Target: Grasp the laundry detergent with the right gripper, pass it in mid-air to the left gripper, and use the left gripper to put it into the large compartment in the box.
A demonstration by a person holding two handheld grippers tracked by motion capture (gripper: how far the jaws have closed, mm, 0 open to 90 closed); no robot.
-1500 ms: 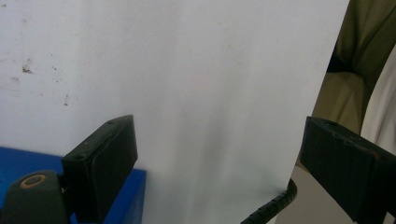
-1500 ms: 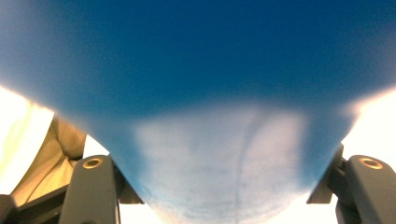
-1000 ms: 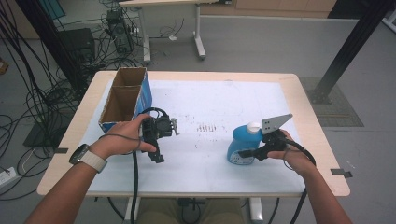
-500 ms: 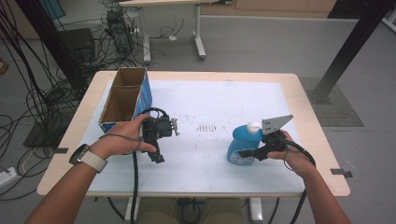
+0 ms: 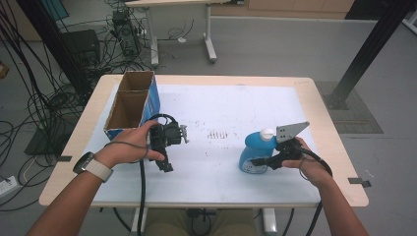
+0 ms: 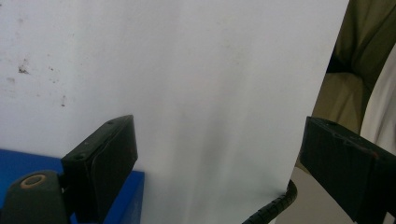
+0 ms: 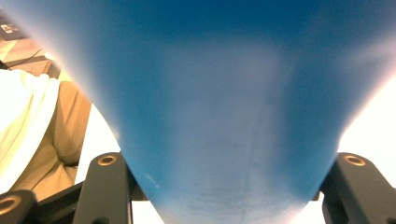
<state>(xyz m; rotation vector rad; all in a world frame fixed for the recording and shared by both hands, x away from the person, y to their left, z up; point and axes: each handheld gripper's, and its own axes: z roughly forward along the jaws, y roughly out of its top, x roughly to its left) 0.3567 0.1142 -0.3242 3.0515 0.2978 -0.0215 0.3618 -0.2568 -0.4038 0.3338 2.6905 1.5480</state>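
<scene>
Between right hand-held gripper [image 7: 224, 196] jaws, blurred blue bottle [image 5: 255, 152], apparently clamped

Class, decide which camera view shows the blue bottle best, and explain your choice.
The high view: the whole blue bottle with its white cap stands on the table, the right gripper shut on it. The right gripper view gives a blurred blue close-up between its jaws. The left gripper view faces the white tabletop.
</scene>
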